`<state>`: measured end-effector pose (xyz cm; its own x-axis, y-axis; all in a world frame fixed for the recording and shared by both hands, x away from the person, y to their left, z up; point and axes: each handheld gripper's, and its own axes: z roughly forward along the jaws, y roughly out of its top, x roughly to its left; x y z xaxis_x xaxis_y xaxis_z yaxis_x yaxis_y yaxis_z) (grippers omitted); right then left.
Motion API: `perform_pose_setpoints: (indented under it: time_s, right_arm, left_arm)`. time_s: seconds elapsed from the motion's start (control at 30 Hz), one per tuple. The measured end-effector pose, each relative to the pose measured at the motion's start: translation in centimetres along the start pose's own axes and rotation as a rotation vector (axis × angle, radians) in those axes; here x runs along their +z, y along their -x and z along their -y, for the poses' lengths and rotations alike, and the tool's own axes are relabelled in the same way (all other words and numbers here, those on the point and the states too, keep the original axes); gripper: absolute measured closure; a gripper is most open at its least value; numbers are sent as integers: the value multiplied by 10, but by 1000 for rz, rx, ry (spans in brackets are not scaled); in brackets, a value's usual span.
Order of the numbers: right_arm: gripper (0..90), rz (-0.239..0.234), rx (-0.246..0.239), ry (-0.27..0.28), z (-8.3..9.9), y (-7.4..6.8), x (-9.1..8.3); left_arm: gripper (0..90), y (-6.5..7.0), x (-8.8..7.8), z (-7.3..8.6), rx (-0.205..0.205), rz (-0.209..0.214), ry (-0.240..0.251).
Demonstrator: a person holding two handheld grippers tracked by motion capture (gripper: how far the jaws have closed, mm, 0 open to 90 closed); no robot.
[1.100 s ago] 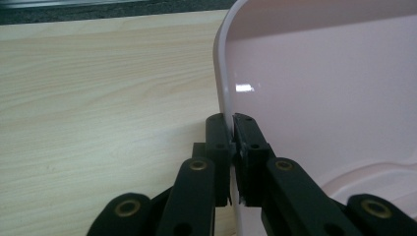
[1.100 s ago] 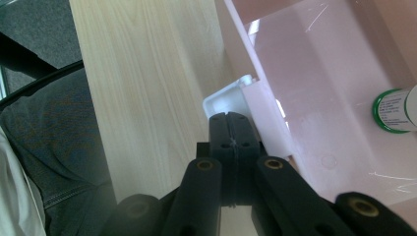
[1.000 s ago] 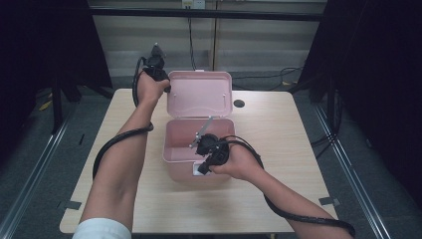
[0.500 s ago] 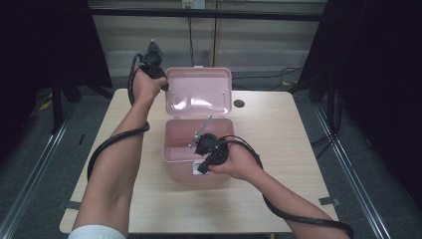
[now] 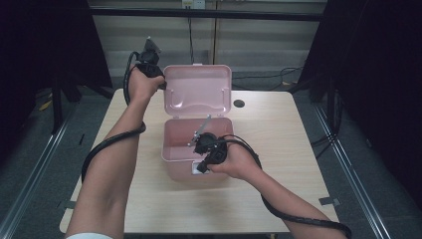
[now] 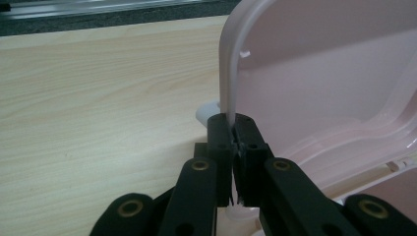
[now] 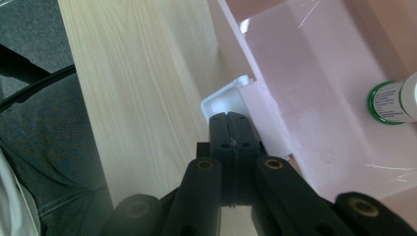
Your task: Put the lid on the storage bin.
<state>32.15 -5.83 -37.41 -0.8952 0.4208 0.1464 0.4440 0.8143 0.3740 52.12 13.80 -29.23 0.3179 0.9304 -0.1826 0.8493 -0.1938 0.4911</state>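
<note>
The pink box (image 5: 196, 149) stands in the middle of the desk (image 5: 293, 149), and its lid (image 5: 198, 92) is raised almost upright on the far side. The left gripper (image 5: 149, 64) has its jaws closed on the left edge of the lid; in the left gripper view this thin rim (image 6: 228, 73) passes between the pads. The right gripper (image 5: 209, 149) has its jaws fully closed and empty, resting at the white latch (image 7: 223, 103) on the front wall of the box. Inside lies a small bottle with a green cap (image 7: 393, 101). I judge the step is opening the lid. Next, the left hand should tilt the lid fully back, then release gently so the lid does not fall.
</note>
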Motion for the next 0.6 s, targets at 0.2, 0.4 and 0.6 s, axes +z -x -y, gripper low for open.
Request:
perform_pose_setpoints:
  time_s: [0.2,0.4,0.6]
  right_arm:
    - [900,5,5,-2,-1,0,0]
    - [900,8,11,0,-1,0,0]
    - [900,10,10,2,-1,0,1]
  left_arm:
    - [876,1,-6,0,14,3,-15]
    - [876,2,-10,1,16,4,-20]
    - [877,3,-13,2,27,5,-24]
